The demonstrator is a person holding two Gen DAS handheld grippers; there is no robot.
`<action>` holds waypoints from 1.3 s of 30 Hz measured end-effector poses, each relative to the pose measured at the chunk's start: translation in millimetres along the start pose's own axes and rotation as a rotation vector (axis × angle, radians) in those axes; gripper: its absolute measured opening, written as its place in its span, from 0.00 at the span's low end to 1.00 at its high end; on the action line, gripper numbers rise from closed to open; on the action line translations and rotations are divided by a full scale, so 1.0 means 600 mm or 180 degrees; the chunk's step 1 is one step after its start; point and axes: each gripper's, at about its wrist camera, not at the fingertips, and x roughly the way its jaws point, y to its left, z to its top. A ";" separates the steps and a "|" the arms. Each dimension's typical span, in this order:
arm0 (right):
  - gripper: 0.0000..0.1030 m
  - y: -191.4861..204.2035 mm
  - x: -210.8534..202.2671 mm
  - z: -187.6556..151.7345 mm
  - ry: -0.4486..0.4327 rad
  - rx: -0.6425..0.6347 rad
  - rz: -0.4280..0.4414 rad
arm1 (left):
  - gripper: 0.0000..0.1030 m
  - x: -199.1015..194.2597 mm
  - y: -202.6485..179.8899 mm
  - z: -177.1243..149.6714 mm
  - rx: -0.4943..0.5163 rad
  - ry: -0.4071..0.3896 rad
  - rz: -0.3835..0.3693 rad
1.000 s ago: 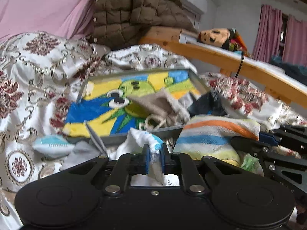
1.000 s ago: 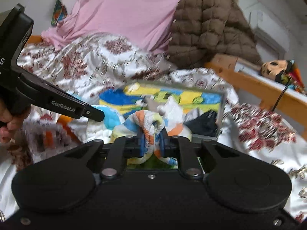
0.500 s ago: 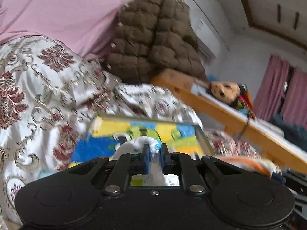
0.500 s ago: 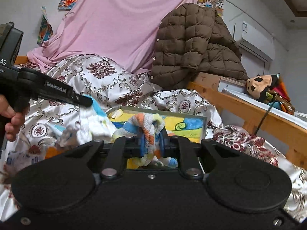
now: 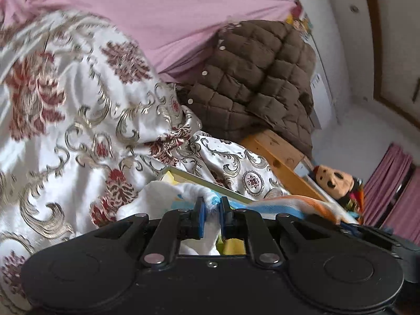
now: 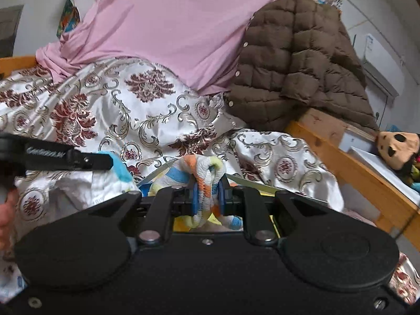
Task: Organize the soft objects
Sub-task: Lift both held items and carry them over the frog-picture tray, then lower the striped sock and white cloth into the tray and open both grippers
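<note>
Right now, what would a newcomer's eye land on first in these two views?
Each gripper is shut on cloth: the right gripper pinches a striped towel, the left gripper a white cloth. Behind them, a floral bedspread fills the bed, with a pink sheet and brown quilted jacket heaped at the back.

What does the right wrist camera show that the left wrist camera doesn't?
Only the right wrist view: the left gripper from the side, clamping a white cloth, and wall pictures. Only the left wrist view: pink curtains. Both share the brown quilted jacket, pink sheet and the striped cloth in the right gripper.
</note>
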 end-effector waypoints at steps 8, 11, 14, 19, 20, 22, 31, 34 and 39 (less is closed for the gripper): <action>0.09 0.033 0.070 -0.007 0.0283 -0.0005 -0.0107 | 0.11 0.054 0.045 -0.024 -0.0316 0.0200 -0.0156; 0.09 0.040 0.100 -0.013 0.0413 0.0073 -0.0112 | 0.11 0.076 0.059 -0.039 -0.0356 0.0379 -0.0066; 0.09 0.042 0.122 -0.026 0.0557 0.0103 -0.0090 | 0.11 0.087 0.069 -0.047 -0.0370 0.0477 -0.0025; 0.09 0.049 0.135 -0.051 0.0791 0.0019 -0.0070 | 0.11 0.096 0.070 -0.051 -0.0266 0.0572 0.0077; 0.09 0.051 0.137 -0.055 0.0844 0.0001 -0.0070 | 0.11 0.099 0.069 -0.053 -0.0220 0.0622 0.0130; 0.09 0.054 0.142 -0.064 0.0965 -0.0031 -0.0064 | 0.11 0.105 0.065 -0.058 -0.0089 0.0718 0.0254; 0.37 0.048 0.119 -0.079 0.1082 -0.0043 -0.0062 | 0.21 0.102 0.047 -0.046 0.0297 0.0880 0.0384; 0.44 0.031 0.103 -0.074 0.1053 0.0029 -0.0057 | 0.32 0.090 0.055 -0.028 0.0223 0.0869 0.0336; 0.61 0.005 0.069 -0.066 0.0897 0.0195 -0.0041 | 0.45 0.065 0.055 -0.004 0.0185 0.0763 0.0384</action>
